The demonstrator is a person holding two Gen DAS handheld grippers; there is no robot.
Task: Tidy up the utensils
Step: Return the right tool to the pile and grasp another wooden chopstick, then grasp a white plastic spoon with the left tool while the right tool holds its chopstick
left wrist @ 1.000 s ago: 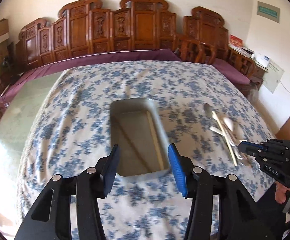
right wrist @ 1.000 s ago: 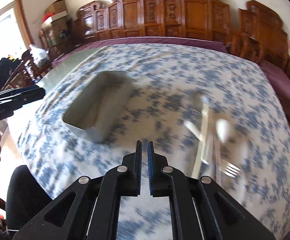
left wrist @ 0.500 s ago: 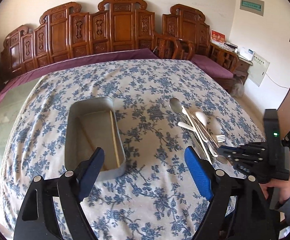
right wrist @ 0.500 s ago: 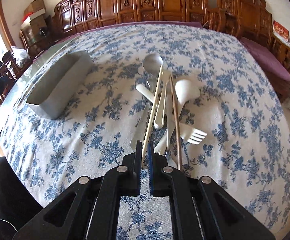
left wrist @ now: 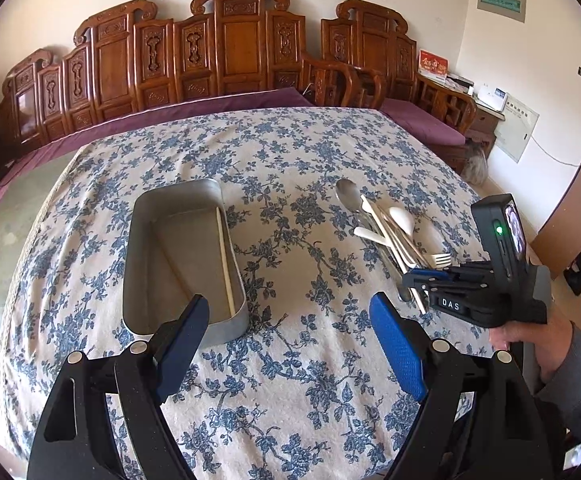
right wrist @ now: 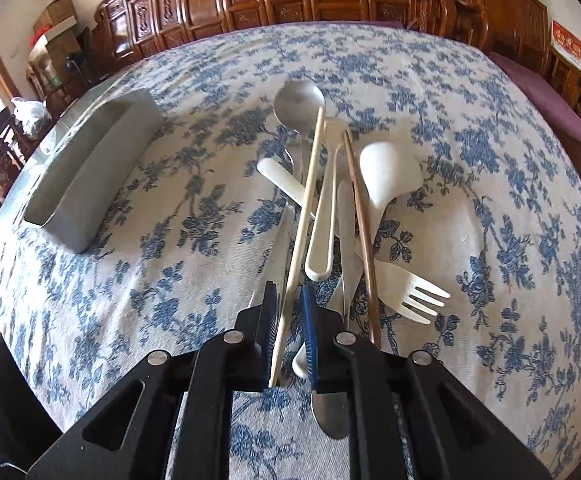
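- Right gripper: jaws slightly apart, straddling a pale chopstick in the utensil pile; not clamped.
- Left gripper: wide open, holding nothing, above the tablecloth near the tray.
- Tray: contains one chopstick.

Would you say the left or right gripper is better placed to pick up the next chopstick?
Right: the right gripper already straddles the pale chopstick in the pile, while the left gripper hangs open near the tray.
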